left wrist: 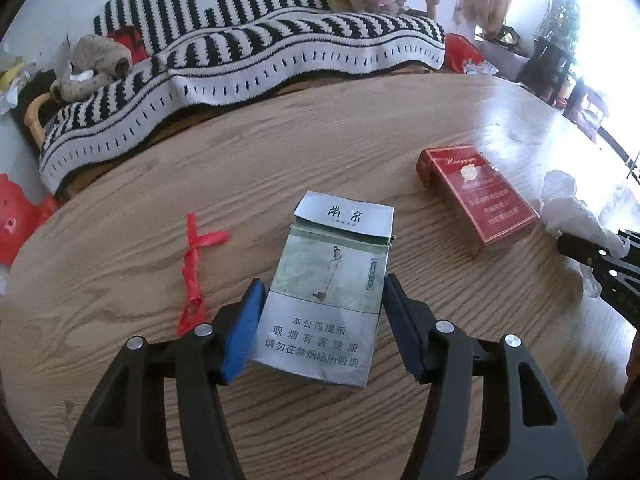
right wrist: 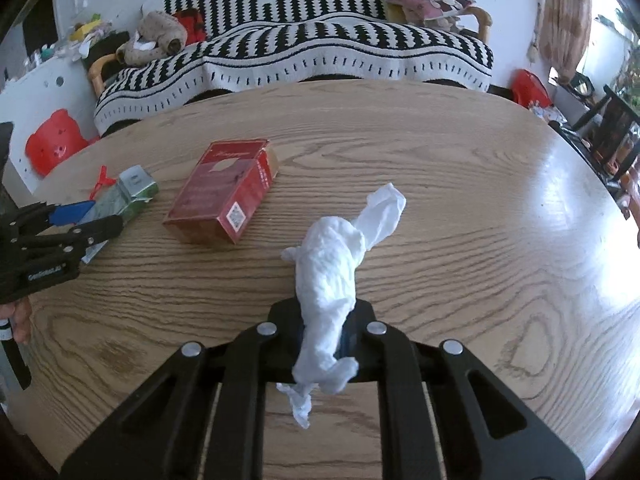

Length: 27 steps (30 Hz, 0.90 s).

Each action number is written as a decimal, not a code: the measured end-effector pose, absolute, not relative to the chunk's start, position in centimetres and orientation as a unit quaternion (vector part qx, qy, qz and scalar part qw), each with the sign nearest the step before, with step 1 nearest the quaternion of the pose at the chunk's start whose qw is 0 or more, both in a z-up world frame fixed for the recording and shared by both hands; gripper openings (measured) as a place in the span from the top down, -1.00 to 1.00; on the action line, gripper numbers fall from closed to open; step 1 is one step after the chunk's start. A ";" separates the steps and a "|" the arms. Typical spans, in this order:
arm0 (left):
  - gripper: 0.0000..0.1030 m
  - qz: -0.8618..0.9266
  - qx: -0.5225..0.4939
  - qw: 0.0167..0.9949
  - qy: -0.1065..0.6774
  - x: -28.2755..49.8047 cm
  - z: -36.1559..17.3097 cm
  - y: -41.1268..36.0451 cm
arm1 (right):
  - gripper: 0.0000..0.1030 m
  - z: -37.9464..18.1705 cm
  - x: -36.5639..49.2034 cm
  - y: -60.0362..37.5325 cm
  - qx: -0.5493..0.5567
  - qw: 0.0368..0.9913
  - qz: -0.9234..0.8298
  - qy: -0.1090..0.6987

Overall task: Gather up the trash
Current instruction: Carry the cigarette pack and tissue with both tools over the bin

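Left straddles the pack, right grips the tissue.

Left wrist view: the left gripper (left wrist: 322, 292) is low over the wooden table (left wrist: 400, 128), jaws spread on either side of the silver cigarette pack (left wrist: 326, 292); the left blue pad looks to touch its edge, the right stands just off. A red ribbon (left wrist: 196, 268) lies to its left, a red cigarette box (left wrist: 478, 190) farther right. Right wrist view: the right gripper (right wrist: 322, 320) points forward above the table, clamped on the crumpled white tissue (right wrist: 332, 264), beside the red box.
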<state>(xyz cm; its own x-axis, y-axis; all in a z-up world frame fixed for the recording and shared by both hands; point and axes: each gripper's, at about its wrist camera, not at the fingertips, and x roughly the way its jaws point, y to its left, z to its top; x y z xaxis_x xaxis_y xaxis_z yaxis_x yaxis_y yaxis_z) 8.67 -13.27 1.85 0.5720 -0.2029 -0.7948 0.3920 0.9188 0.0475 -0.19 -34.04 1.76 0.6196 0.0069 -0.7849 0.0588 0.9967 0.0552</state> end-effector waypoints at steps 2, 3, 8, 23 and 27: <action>-0.15 -0.168 0.109 0.880 0.430 8.5 2.0 -13.1 | 0.75 1.7 -0.3 -34.0 0.038 0.899 -0.018 0.436; -0.15 -0.169 0.108 0.881 0.429 8.4 2.1 -13.1 | 0.75 1.7 -0.3 -34.0 0.039 0.899 -0.019 0.435; -0.15 -0.168 0.104 0.885 0.421 8.0 2.9 -12.7 | 0.75 1.9 -0.5 -34.2 0.045 0.902 -0.027 0.428; -0.15 -0.215 0.110 0.910 0.337 -2.1 11.8 -18.4 | 0.75 7.3 -6.9 -36.1 0.115 0.925 -0.014 0.363; -0.15 -0.239 0.120 0.909 0.320 -6.3 14.7 -21.8 | 0.75 10.7 -11.4 -38.9 0.130 0.934 -0.020 0.333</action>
